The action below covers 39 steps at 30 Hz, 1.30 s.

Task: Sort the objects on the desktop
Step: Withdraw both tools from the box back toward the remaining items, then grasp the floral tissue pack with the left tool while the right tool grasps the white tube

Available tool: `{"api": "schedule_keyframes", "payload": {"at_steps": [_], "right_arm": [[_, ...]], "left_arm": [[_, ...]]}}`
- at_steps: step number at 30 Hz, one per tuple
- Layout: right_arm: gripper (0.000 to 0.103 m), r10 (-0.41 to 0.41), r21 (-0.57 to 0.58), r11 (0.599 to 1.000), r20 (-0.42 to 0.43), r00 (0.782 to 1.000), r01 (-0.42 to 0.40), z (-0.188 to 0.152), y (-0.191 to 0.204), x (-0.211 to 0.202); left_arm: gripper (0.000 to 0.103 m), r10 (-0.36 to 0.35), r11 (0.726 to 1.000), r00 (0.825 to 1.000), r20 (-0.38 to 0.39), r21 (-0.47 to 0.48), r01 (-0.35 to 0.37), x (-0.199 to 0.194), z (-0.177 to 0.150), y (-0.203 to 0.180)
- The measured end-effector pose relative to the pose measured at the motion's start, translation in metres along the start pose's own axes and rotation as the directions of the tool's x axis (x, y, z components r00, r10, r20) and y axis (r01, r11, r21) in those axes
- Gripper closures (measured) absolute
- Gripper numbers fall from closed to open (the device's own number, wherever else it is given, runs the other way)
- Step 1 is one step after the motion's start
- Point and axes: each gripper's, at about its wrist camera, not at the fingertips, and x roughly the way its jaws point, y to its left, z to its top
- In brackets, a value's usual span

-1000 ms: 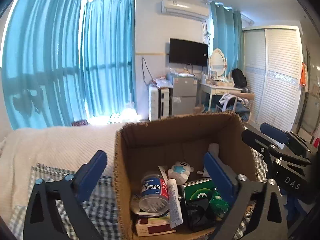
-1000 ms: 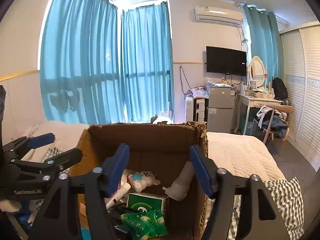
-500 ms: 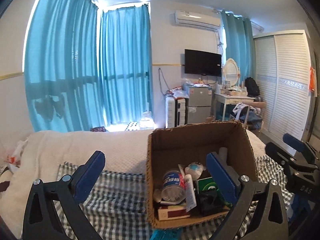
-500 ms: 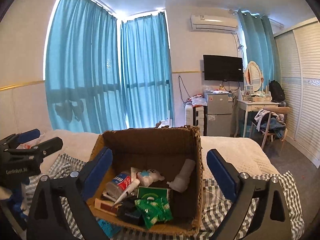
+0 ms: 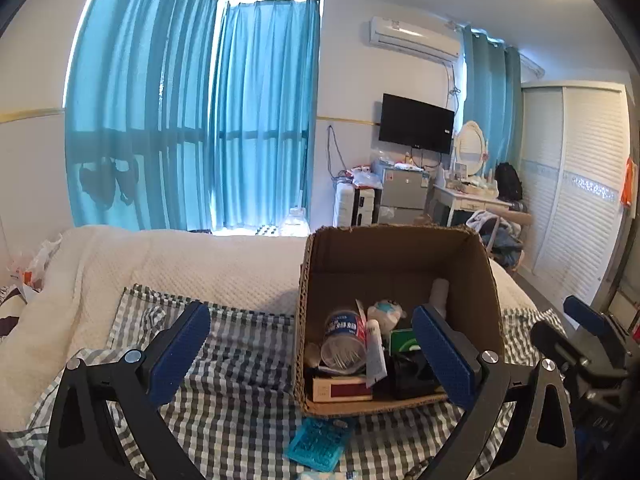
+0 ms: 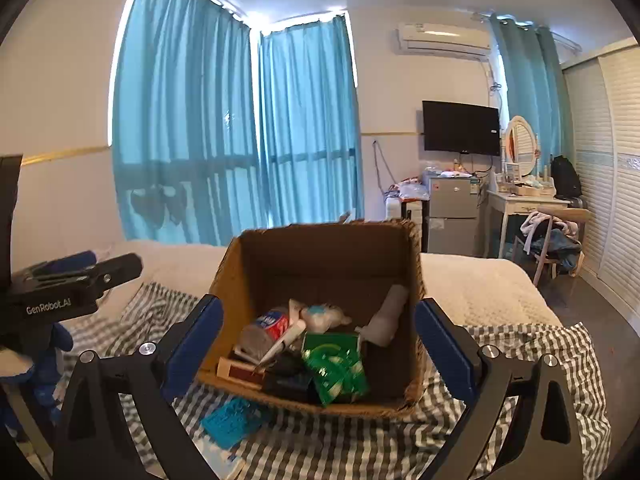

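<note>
Brown corrugated cardboard box [image 5: 394, 264] stands open-topped on the grey-and-white checked cloth [image 5: 240, 364] spread over the bed, and nearly all the small goods already lie inside it. In the box are a blue-labelled clear plastic jar [image 5: 343, 338] tipped on its side, a white squeeze tube [image 6: 285, 342], a small white-and-blue plush toy [image 5: 386, 312], a green printed packet [image 6: 334, 362] and a dark red flat carton [image 5: 340, 389].

One loose thing lies outside: a flat turquoise blister pack [image 5: 318, 442], on the cloth just beside the near wall of the box, toward its left corner. Its long axis seems to run from near-left to far-right, one short end pointing at the box; the right wrist view blurs it, so the exact angle is uncertain.

Both tools hang above the cloth with nothing between their pads. The left gripper [image 5: 312, 354] has its fingers spread wide, and the right gripper [image 6: 318, 346] likewise, its pads straddling the box's width in its own view.

Judging by this, the sorting is near its end and the step in hand is choosing the last pick. The next move probably calls for one gripper to drop low, turn across the pack's short width and lift an edge, since a thin flat item on soft cloth gives little to bite.
</note>
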Motion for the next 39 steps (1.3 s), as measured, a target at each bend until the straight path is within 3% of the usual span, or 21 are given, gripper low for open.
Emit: {"api": "schedule_keyframes", "payload": {"at_steps": [11,21,28,39], "right_arm": [[0.006,0.04,-0.002,0.999,-0.154,0.987,-0.041,-0.048,0.011,0.0],[0.006,0.066,-0.012,0.997,-0.235,0.97,-0.07,-0.076,0.028,-0.004],[0.006,0.075,-0.013,0.996,-0.309,0.948,-0.083,-0.089,0.036,0.004],[0.006,0.119,0.025,0.992,-0.48,0.869,-0.121,-0.127,0.04,0.026]], "left_arm": [[0.0,0.044,0.999,0.994,-0.097,-0.01,-0.045,0.004,-0.035,0.008],[0.0,0.061,0.998,0.97,-0.235,0.027,-0.056,0.024,-0.072,0.007],[0.0,0.025,0.999,0.941,-0.336,0.033,-0.015,0.044,-0.095,0.002],[0.0,-0.004,0.999,0.875,-0.485,0.036,0.025,0.078,-0.129,-0.004]]}}
